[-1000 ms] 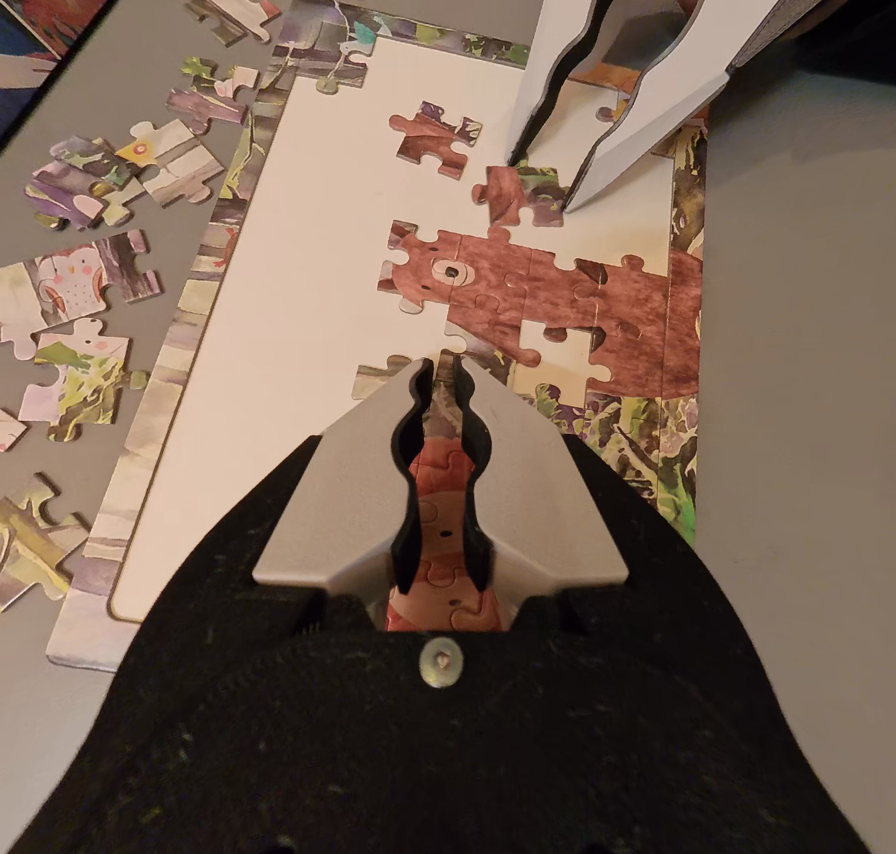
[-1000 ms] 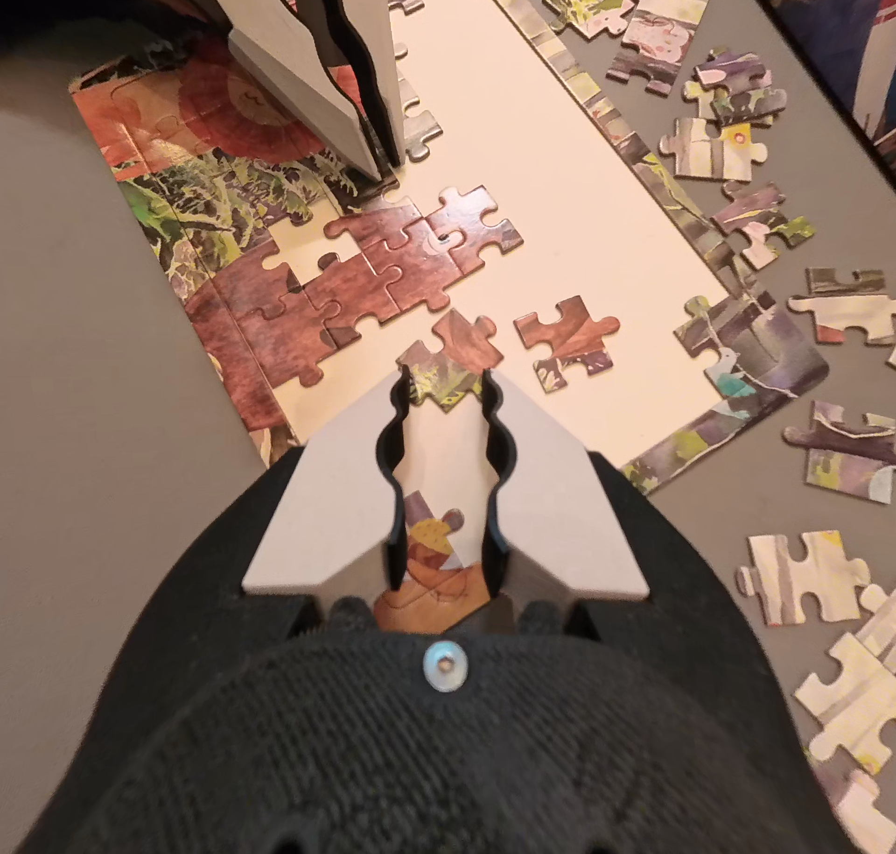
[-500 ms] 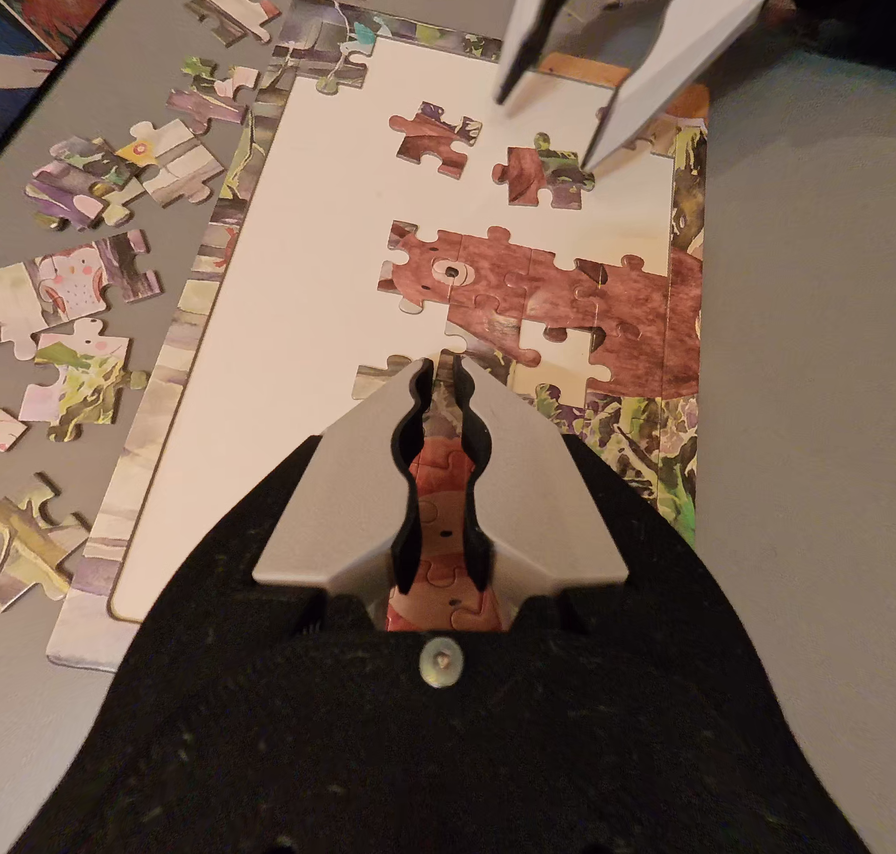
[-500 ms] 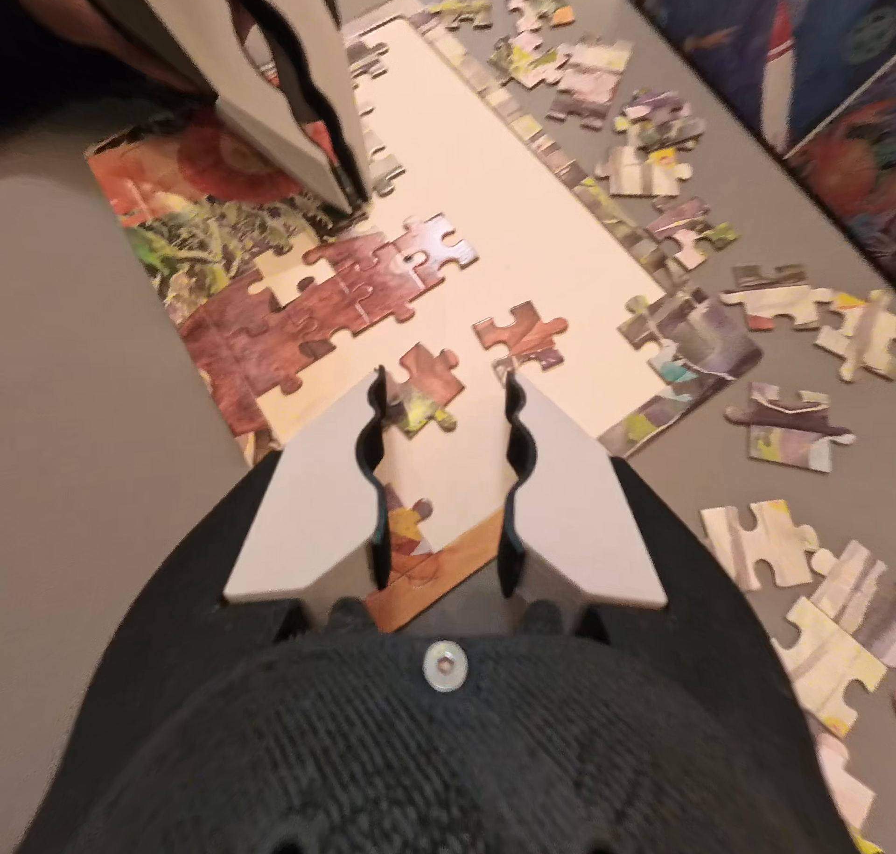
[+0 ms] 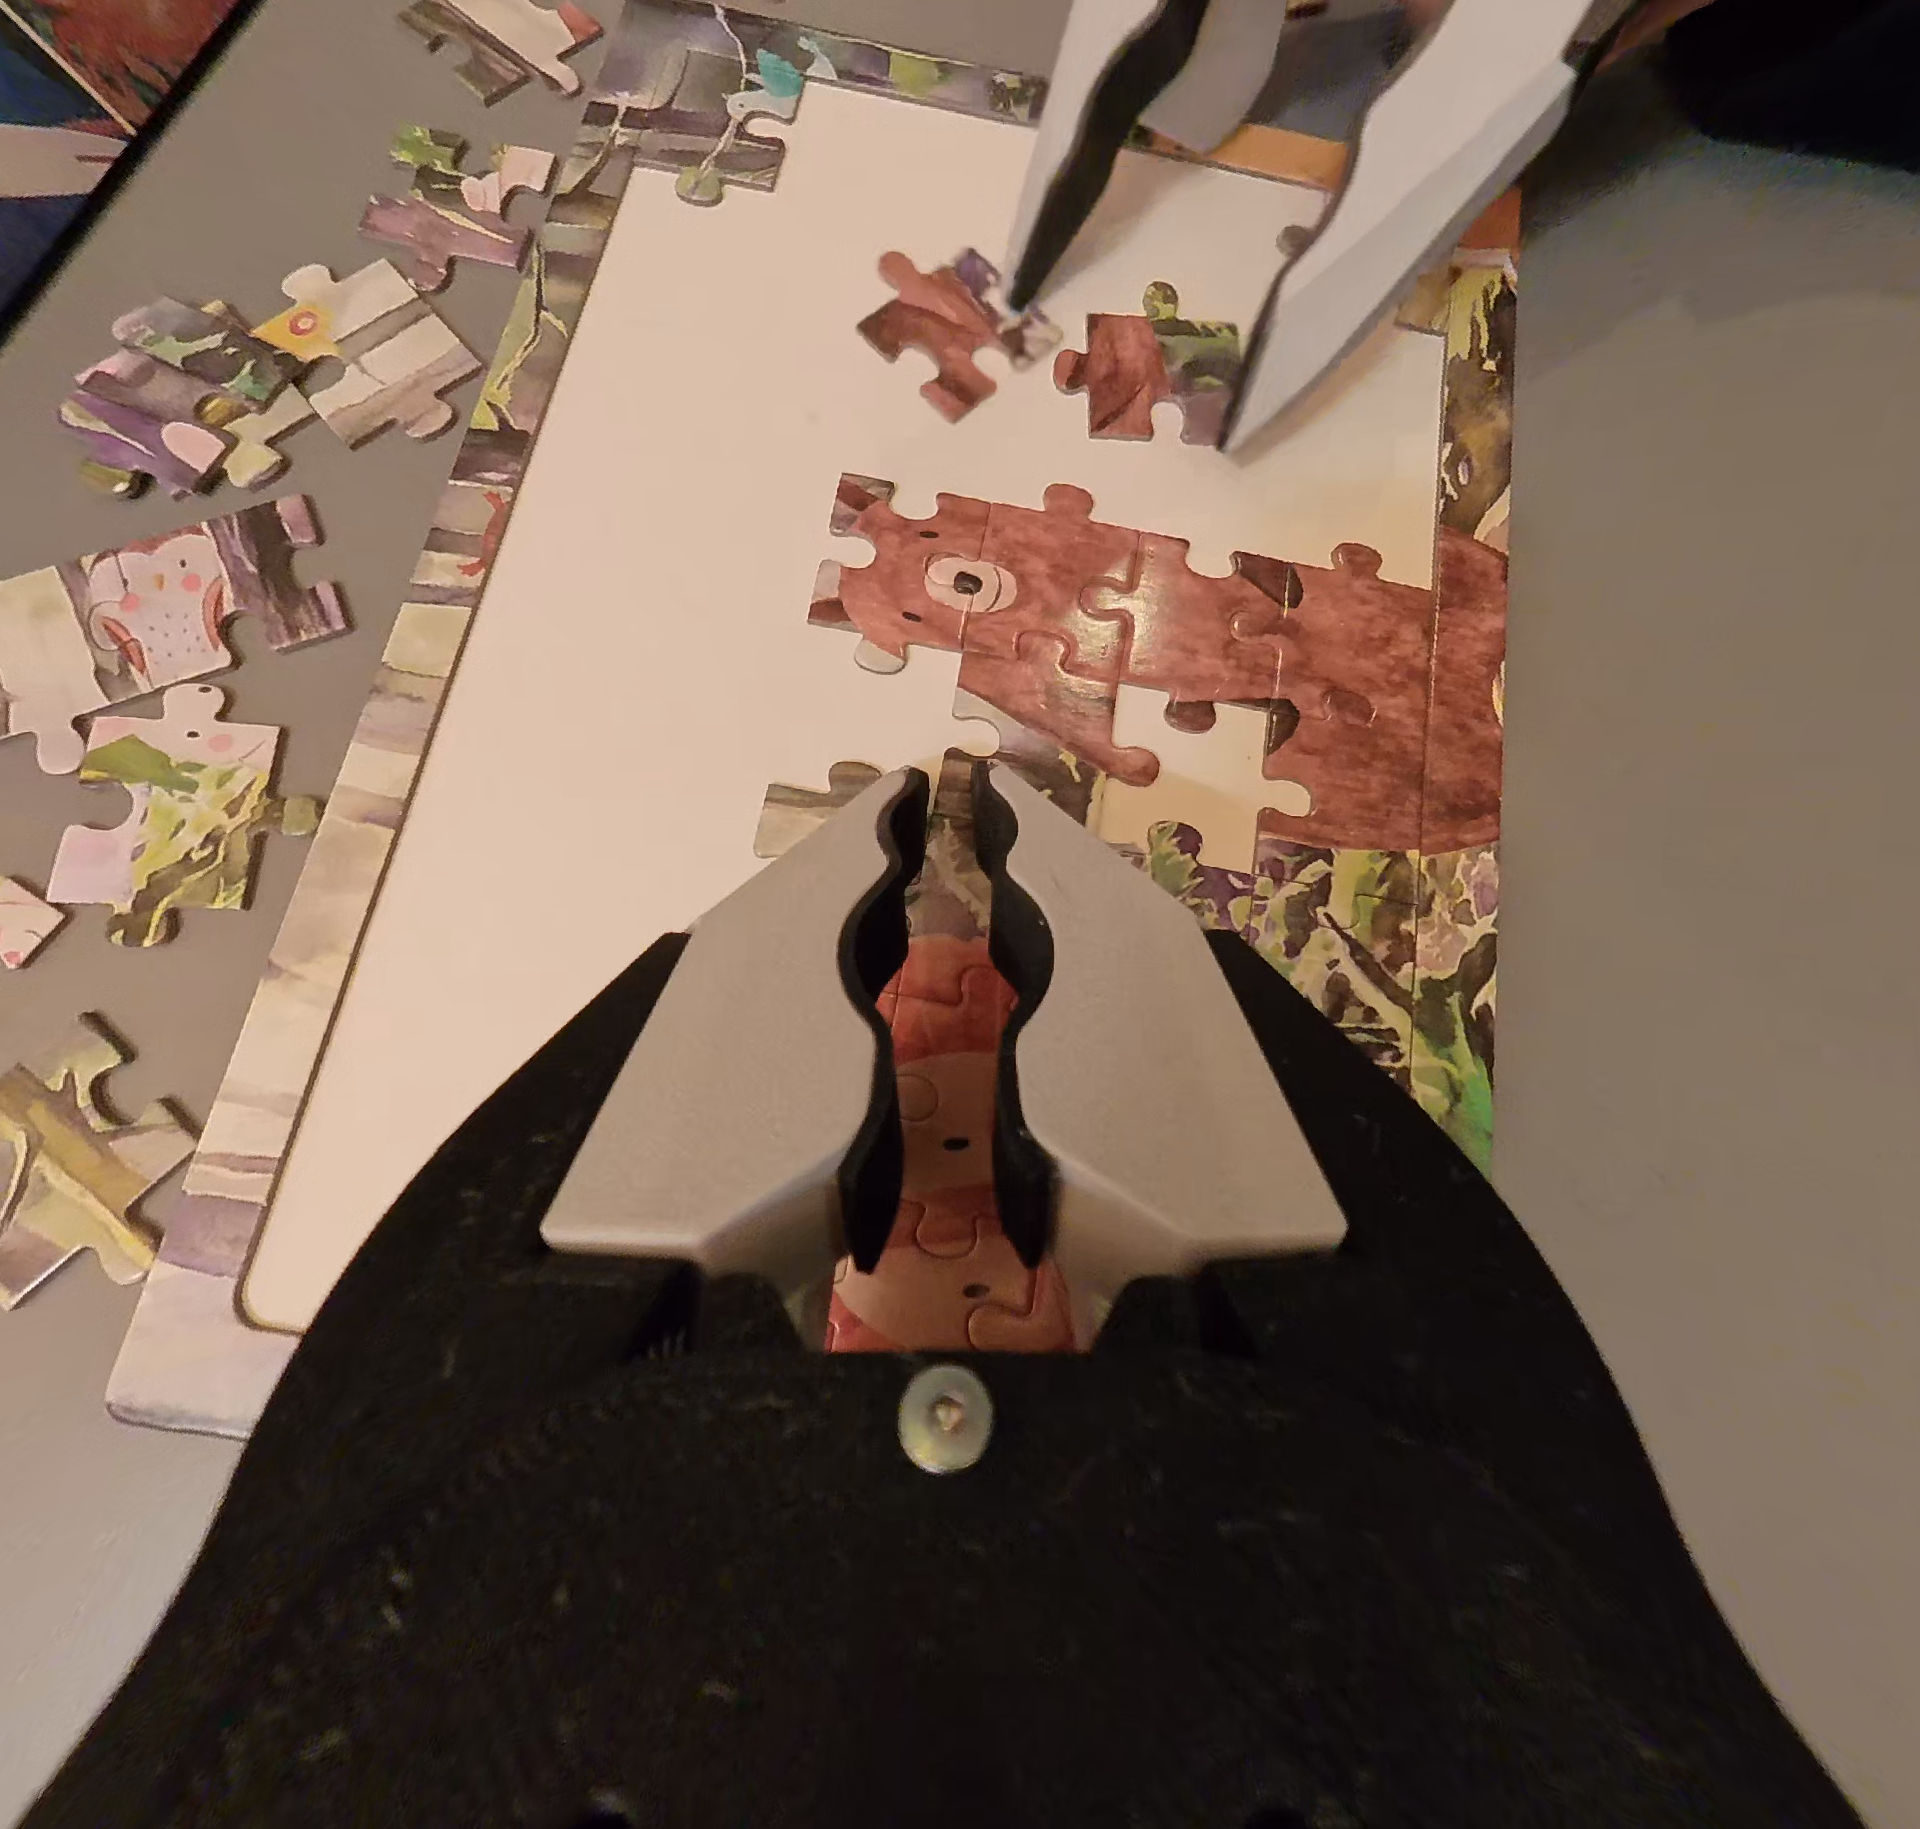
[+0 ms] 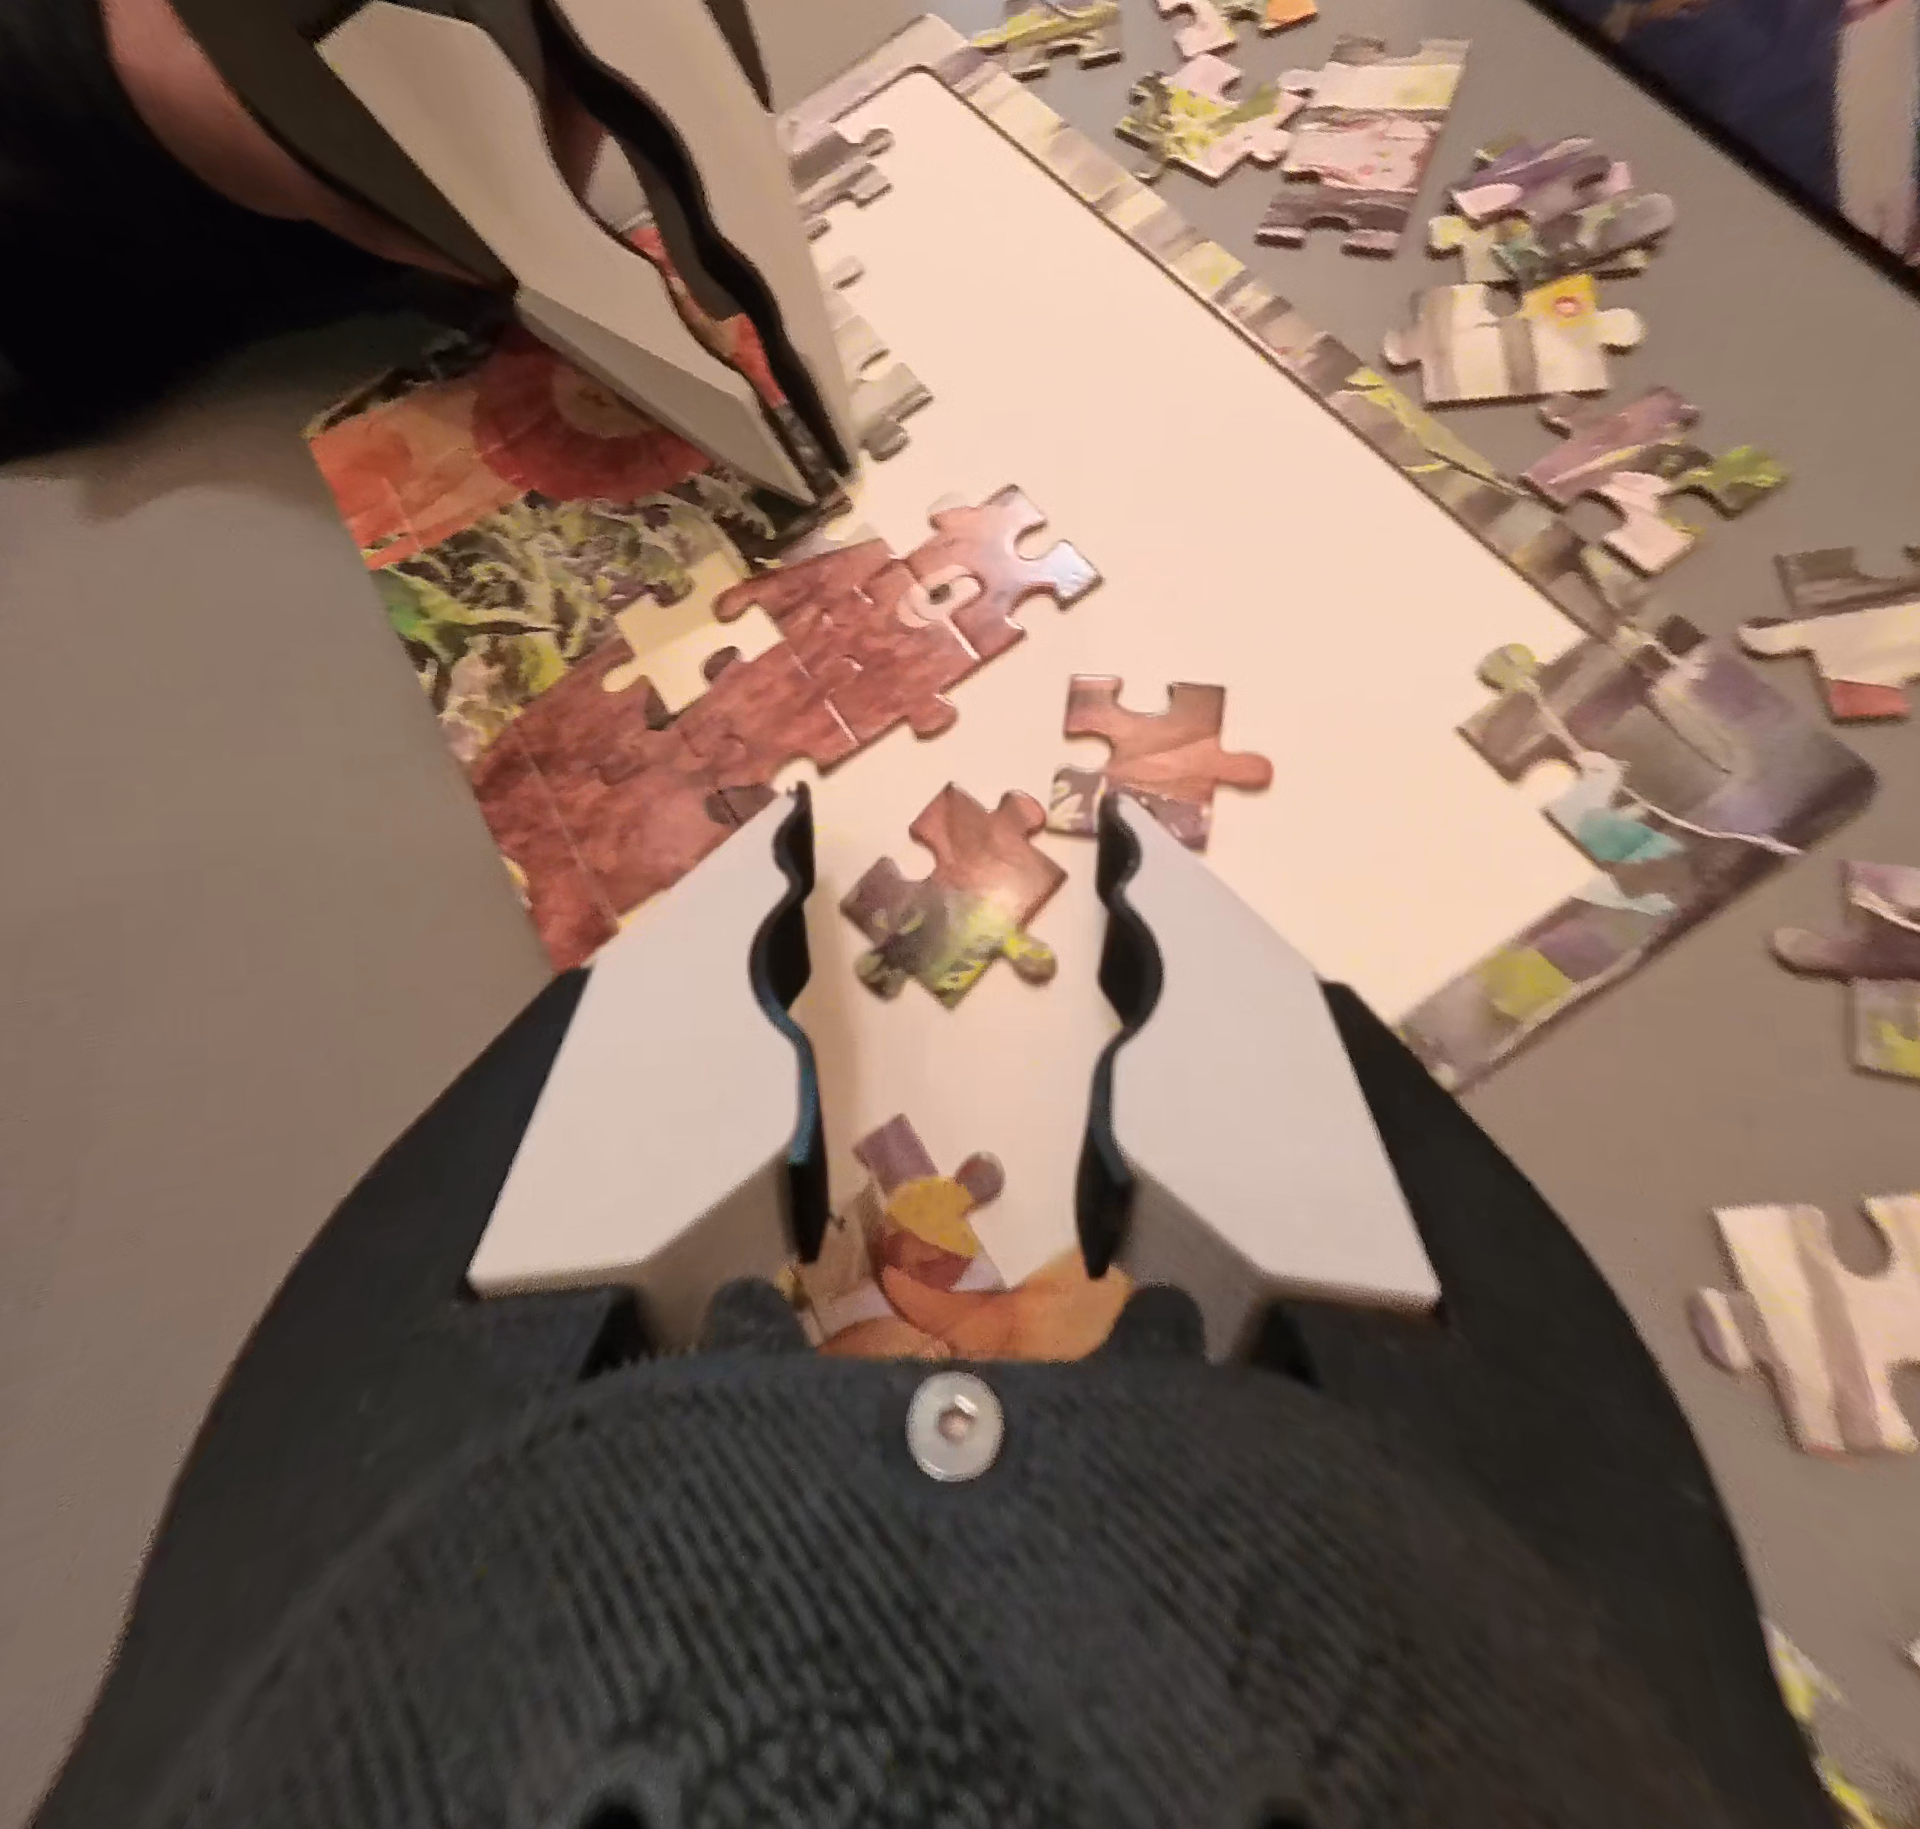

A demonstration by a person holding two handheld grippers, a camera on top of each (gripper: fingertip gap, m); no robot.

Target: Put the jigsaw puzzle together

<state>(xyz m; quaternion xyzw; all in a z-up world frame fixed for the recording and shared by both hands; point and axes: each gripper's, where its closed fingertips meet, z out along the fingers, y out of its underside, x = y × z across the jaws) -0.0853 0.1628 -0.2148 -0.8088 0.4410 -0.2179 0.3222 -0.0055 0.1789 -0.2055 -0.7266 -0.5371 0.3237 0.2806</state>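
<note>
A white puzzle board (image 5: 644,636) with a printed frame holds an assembled brown bear (image 5: 1143,626) with a one-piece gap (image 5: 1184,751). The gap also shows in the right wrist view (image 6: 686,652). My left gripper (image 5: 951,782) is shut, its tips resting on the assembled pieces below the bear; it also shows in the right wrist view (image 6: 821,470). My right gripper (image 6: 954,808) is open and straddles a loose brown-and-green piece (image 6: 956,896) lying flat on the board. From the left wrist view the right gripper (image 5: 1132,371) stands over that piece (image 5: 1148,371). A second brown piece (image 5: 951,335) lies beside it.
Several loose pieces (image 5: 197,377) lie on the grey table left of the board, and to the right in the right wrist view (image 6: 1507,345). A colourful box edge (image 5: 94,3) runs along the far left. A person's arm (image 6: 208,169) is behind the left gripper. My right fingertips sit around 9 cm from my left ones.
The right gripper opened wider and let go of the brown-and-green piece, which now lies a little farther from the bear. The gripper lifted, then came down around it. The left gripper has not moved.
</note>
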